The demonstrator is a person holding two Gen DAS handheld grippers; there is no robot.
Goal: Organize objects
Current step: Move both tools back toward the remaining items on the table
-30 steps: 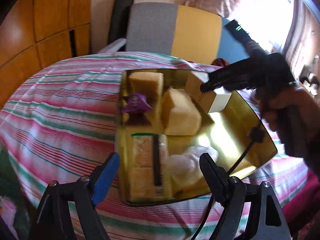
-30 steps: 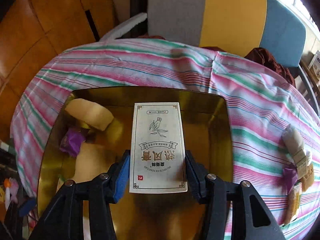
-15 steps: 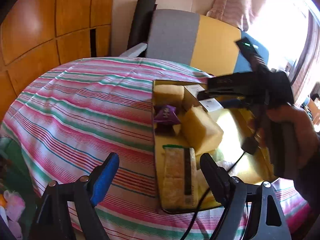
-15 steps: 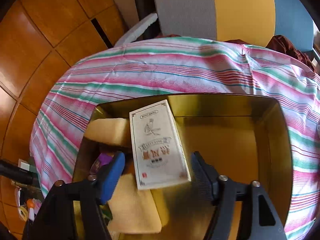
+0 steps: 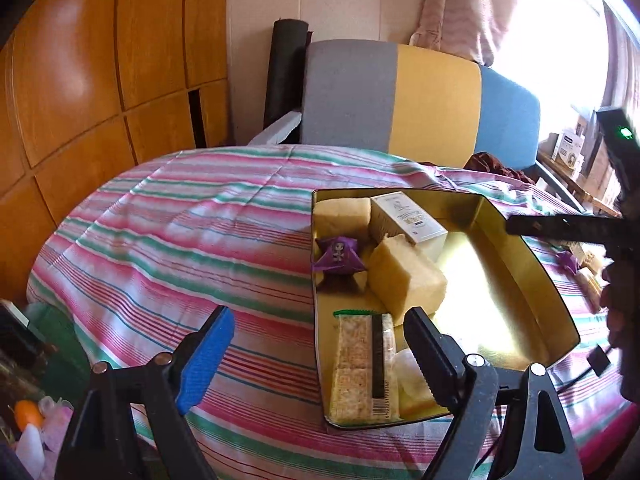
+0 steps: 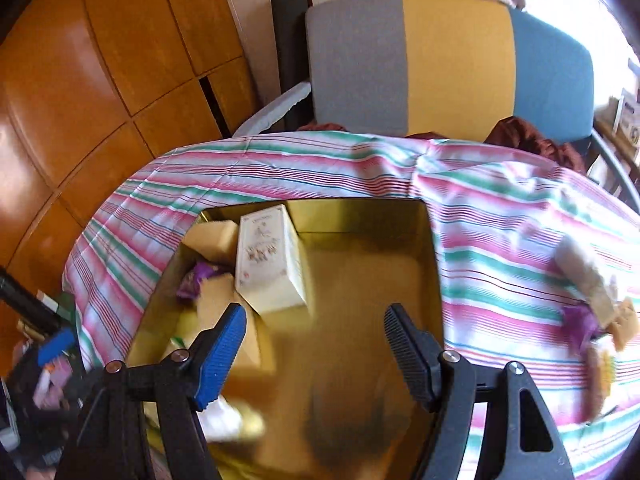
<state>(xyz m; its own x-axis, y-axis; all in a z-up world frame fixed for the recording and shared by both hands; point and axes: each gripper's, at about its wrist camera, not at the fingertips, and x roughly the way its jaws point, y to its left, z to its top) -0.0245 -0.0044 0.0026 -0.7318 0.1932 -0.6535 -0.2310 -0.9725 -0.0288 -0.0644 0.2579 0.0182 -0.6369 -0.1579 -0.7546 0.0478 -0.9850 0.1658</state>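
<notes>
Right wrist view: right gripper [image 6: 316,344] spread wide, holding nothing, above gold tray [image 6: 360,210]. White box [image 6: 266,260] lies tilted in tray's far left part, leaning on yellow sponges [image 6: 216,236]. Left gripper [image 5: 320,348] also spread, empty, over striped cloth [image 5: 180,232] at tray's near left corner. Purple packet [image 5: 338,255] beside sponges.

Chair [image 5: 416,96]: grey, yellow and blue back, behind the table
Wall panels [image 5: 80,80]: orange wood, left
Curtain [image 5: 460,4]: pink, by bright window
</notes>
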